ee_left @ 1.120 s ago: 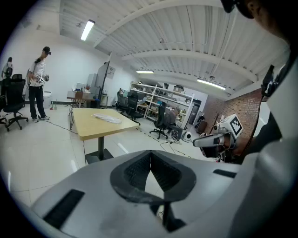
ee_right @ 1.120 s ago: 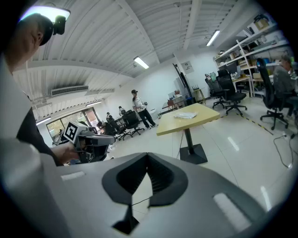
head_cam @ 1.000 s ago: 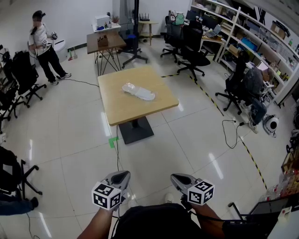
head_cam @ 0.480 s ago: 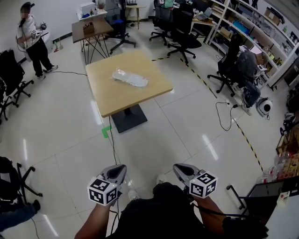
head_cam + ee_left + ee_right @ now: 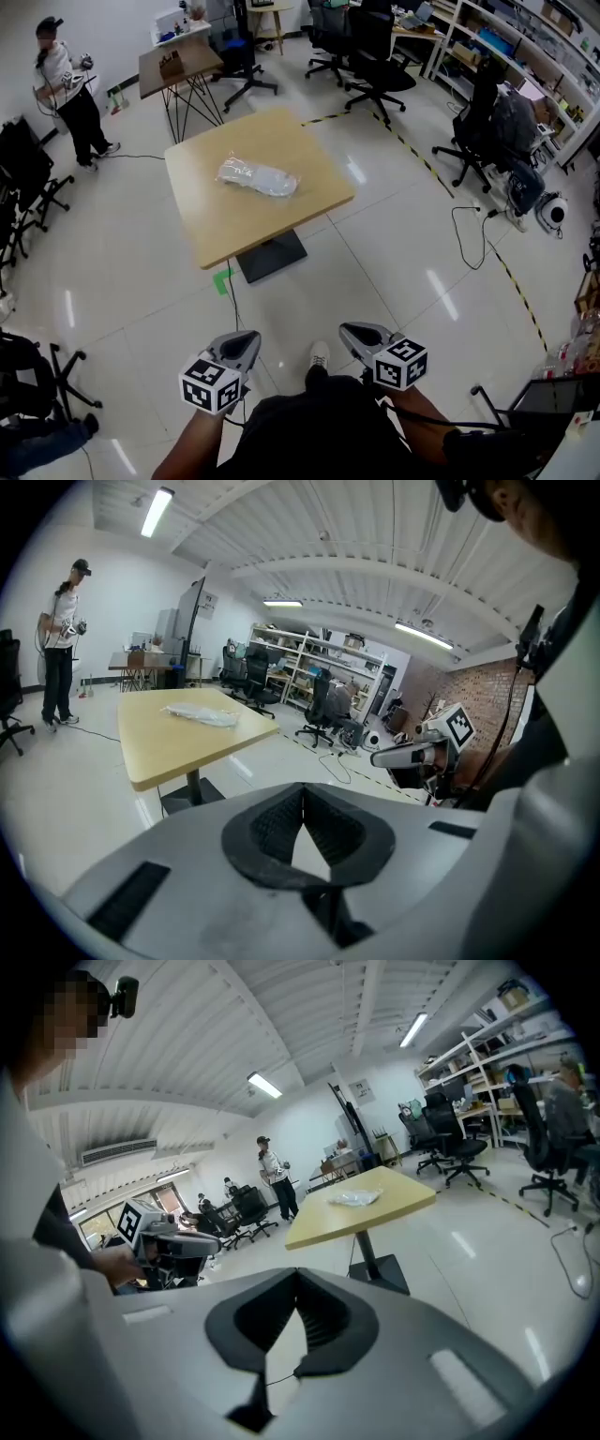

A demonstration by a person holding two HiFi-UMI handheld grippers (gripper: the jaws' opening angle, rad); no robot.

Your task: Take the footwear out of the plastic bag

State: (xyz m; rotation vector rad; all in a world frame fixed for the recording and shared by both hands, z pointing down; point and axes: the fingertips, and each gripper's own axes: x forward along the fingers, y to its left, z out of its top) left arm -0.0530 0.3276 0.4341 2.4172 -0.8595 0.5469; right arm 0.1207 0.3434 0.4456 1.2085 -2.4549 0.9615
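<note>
A clear plastic bag [image 5: 256, 176] with pale footwear inside lies on a square wooden table [image 5: 309, 159], well ahead of me across the tiled floor. The same bag [image 5: 200, 715] shows small in the left gripper view, and the bag [image 5: 356, 1198] also shows far off in the right gripper view. Both grippers are held low near my body, far from the table. My left gripper [image 5: 240, 343] is shut with nothing in it. My right gripper [image 5: 354, 333] is shut and empty too. The jaws of each meet at the tips.
A person [image 5: 67, 92] stands at the far left by a second table [image 5: 183, 62]. Office chairs [image 5: 375, 66] and shelves [image 5: 525, 42] line the right side. A cable [image 5: 469, 246] and striped floor tape [image 5: 511, 281] cross the floor at right. Chairs [image 5: 28, 183] stand along the left.
The view has moved forward: the table and bag now sit nearer and lower in the head view. Both grippers stay shut and keep their place near my body.
</note>
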